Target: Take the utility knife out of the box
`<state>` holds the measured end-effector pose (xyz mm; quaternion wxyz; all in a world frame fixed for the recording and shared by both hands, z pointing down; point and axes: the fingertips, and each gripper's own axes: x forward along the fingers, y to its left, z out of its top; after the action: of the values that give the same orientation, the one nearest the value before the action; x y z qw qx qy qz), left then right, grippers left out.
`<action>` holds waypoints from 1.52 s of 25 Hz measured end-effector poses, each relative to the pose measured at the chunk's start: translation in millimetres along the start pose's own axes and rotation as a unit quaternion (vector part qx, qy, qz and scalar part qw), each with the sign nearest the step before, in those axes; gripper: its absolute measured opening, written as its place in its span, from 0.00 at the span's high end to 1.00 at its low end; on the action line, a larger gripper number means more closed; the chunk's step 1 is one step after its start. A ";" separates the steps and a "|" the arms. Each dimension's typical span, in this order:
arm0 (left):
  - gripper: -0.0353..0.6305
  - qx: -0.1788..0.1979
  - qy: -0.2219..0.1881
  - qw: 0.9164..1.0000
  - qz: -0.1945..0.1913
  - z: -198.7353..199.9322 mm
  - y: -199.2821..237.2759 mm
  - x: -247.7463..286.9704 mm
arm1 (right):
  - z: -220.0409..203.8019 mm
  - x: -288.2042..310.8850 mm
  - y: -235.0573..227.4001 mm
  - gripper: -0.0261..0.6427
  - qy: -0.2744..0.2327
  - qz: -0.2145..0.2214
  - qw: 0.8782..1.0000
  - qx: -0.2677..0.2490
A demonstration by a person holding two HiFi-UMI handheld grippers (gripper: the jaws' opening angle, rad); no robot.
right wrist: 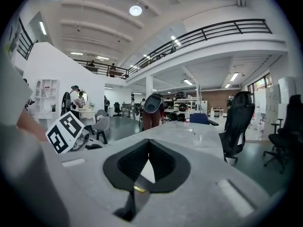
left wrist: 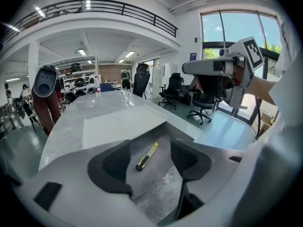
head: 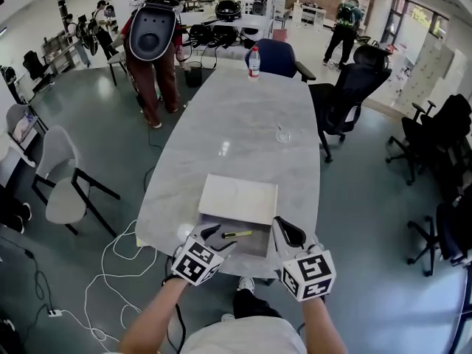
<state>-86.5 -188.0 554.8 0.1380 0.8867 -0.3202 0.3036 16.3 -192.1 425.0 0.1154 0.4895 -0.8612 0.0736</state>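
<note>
Open-plan office space surrounds a long marble desk (head: 236,116). At its near end sits the open box (head: 257,248), with the white lid (head: 239,198) beyond it. The left claw (left wrist: 150,148) is spread wide and empty. The yellow utility knife (left wrist: 147,156) lies in the box just ahead of it, untouched. The right claw (right wrist: 149,143), beside the box, is closed on nothing.

The long pale grey marble-look table (head: 243,102) ran down a glossy grey-green floor (head: 81,116) — black swivel office chairs (head: 346,94) along its right side, a light grey shell chair on black legs (head: 63,186) to its left. A black-railed white mezzanine (right wrist: 222,39) hung overhead, strip lights (left wrist: 81,52) glowed beneath it, and tall windows (left wrist: 232,27) let in daylight. White cables (head: 103,257) trailed loose.
</note>
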 end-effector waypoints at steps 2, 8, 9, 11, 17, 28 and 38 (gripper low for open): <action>0.58 0.014 0.020 1.000 -0.009 -4.4 2.1 8.9 | -3.6 5.2 -7.4 0.95 0.004 -0.002 1.000 0.004; 0.58 0.064 0.088 0.993 -0.043 -15.8 6.5 32.7 | -8.9 17.7 -28.8 0.95 0.008 -0.006 1.000 0.013; 0.58 0.071 0.101 0.991 -0.049 -18.1 6.9 36.6 | -9.4 19.7 -32.7 0.95 0.008 -0.007 1.000 0.014; 0.58 0.085 0.127 0.987 -0.059 -25.0 8.1 44.4 | -11.1 24.1 -39.1 0.95 0.009 -0.007 1.000 0.017; 0.59 0.128 0.172 0.974 -0.068 -35.4 6.8 60.1 | -13.5 32.5 -47.9 0.95 0.014 -0.004 1.000 0.024; 0.73 0.183 0.234 0.951 -0.084 -54.4 9.7 82.6 | -24.7 45.0 -59.7 0.95 0.020 -0.001 0.999 0.033; 0.85 0.206 0.246 0.943 -0.095 -58.8 2.3 87.2 | -25.7 41.5 -61.8 0.95 0.023 -0.003 0.999 0.035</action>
<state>-61.2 -206.1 655.2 0.0555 0.8201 -0.1209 0.5565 52.2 -251.8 461.8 0.1187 0.4943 -0.8535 0.1143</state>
